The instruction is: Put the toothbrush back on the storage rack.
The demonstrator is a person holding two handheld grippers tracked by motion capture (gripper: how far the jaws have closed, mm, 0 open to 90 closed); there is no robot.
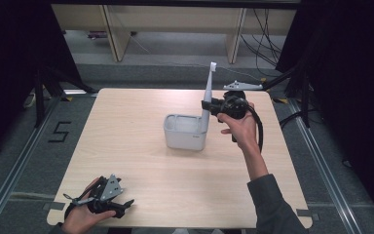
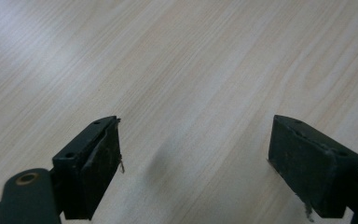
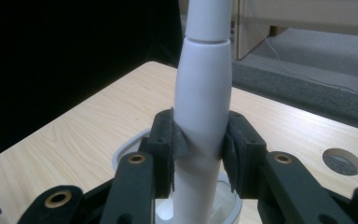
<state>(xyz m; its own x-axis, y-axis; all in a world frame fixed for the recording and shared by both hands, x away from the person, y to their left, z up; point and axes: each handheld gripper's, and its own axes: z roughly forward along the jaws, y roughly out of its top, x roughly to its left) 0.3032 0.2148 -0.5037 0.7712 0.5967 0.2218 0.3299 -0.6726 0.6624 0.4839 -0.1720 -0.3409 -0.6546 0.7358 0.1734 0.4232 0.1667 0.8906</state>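
Toothbrush (image 1: 208, 92), white and electric by the look of its thick handle, stands nearly upright with its brush head at the top and its lower end down inside a white rectangular holder (image 1: 185, 131) near the middle of the table (image 1: 136, 161). The right gripper (image 1: 208, 106) is clenched on the handle from the side, its two black jaws pressing against the white body just above the holder's rim. In the right gripper view the handle (image 3: 203, 121) rises straight up between the jaws, with the holder's rim (image 3: 126, 151) showing just below and beyond them. The person's right hand (image 1: 241, 127) grips the tool from behind, its cable looping down beside the wrist.

The left gripper (image 1: 126, 204) rests well away from the holder, at the near left corner of the table, held in the left hand (image 1: 83, 217). Its jaws stand wide apart with bare wood grain between and ahead of them.
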